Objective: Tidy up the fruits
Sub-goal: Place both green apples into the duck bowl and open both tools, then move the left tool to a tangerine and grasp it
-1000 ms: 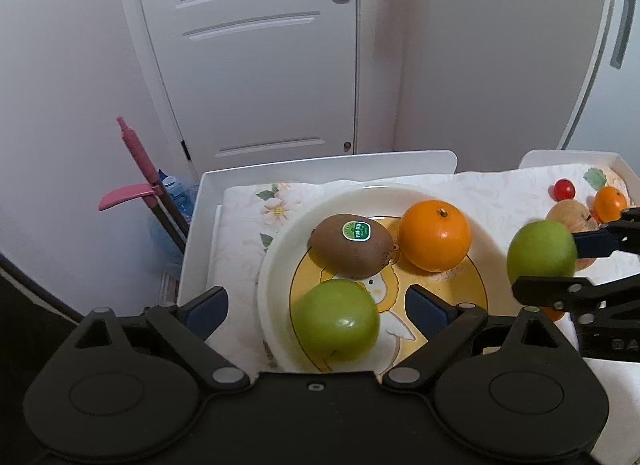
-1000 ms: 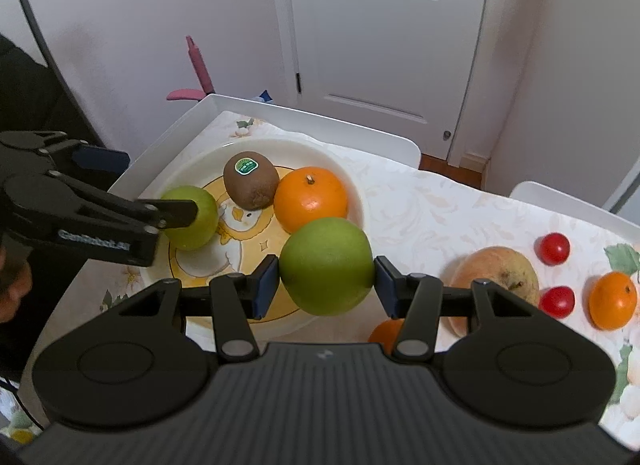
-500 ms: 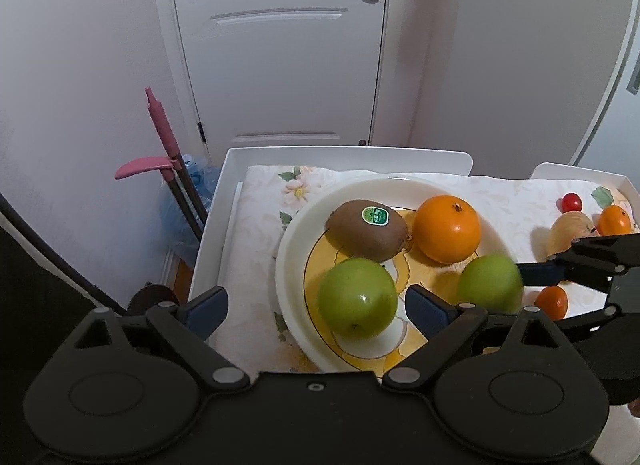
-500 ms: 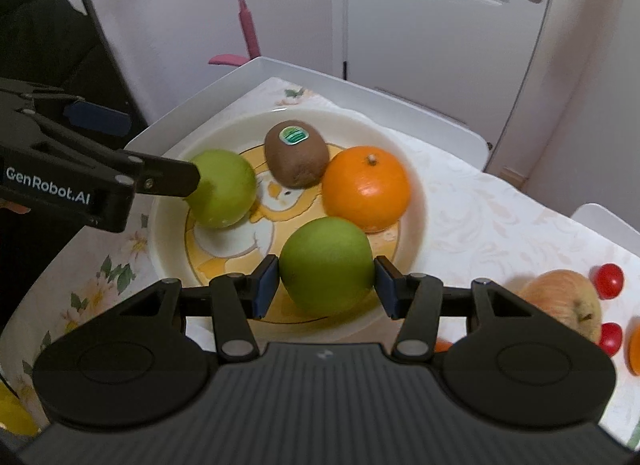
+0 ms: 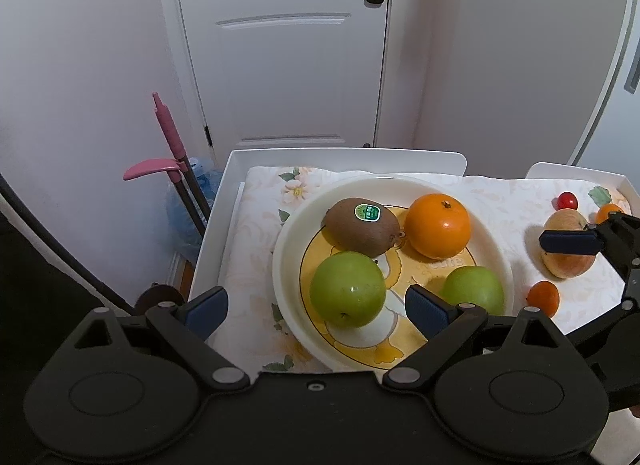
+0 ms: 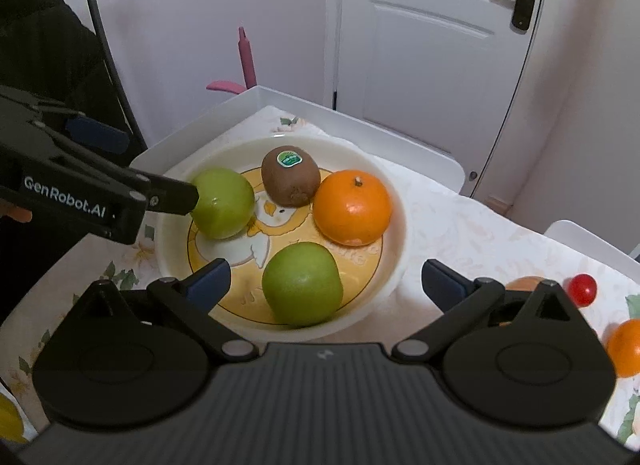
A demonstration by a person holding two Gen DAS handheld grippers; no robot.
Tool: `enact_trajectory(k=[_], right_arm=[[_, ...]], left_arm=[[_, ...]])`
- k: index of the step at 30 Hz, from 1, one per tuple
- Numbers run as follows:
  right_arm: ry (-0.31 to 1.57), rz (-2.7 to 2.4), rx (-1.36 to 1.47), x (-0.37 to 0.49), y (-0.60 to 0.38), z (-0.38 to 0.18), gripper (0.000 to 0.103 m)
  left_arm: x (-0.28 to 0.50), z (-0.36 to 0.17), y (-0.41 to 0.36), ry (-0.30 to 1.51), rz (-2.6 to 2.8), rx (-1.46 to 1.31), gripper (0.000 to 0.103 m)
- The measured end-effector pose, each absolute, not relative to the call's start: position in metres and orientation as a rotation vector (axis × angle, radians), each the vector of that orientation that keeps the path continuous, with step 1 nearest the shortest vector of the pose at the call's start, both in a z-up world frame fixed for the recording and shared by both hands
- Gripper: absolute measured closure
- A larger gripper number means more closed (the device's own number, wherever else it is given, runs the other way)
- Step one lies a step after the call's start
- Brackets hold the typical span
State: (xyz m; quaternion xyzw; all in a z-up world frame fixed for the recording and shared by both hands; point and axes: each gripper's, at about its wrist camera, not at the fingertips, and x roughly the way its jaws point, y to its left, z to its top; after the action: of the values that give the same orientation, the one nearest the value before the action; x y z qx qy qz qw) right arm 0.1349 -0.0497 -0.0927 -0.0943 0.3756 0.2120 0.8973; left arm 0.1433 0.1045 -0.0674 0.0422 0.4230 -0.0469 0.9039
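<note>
Four fruits in our plate (image 6: 394,201) (2 green apples (image 6: 302,283), kiwi (image 6: 291,176), orange (image 6: 352,207)); right hand-held gripper (image 6: 326,279) spread wide round the nearer apple w/o touching, left hand-held gripper (image 5: 316,305) spread too.

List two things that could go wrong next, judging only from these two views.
1. The right hand-held gripper, open, straddles the near green apple; pulling back carelessly could nudge it into the orange.
2. The bowl already holds four fruits, so more may roll or crowd.
</note>
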Motion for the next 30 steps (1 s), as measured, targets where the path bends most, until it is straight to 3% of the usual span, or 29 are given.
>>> enact_trajectory(k=[30], right_arm=[[0.702,0.310,-0.084,0.063,-0.195,-0.034,0.000]], left_arm=[[0.076,-0.016,-0.003,0.784,-0.124,0.119,0.005]])
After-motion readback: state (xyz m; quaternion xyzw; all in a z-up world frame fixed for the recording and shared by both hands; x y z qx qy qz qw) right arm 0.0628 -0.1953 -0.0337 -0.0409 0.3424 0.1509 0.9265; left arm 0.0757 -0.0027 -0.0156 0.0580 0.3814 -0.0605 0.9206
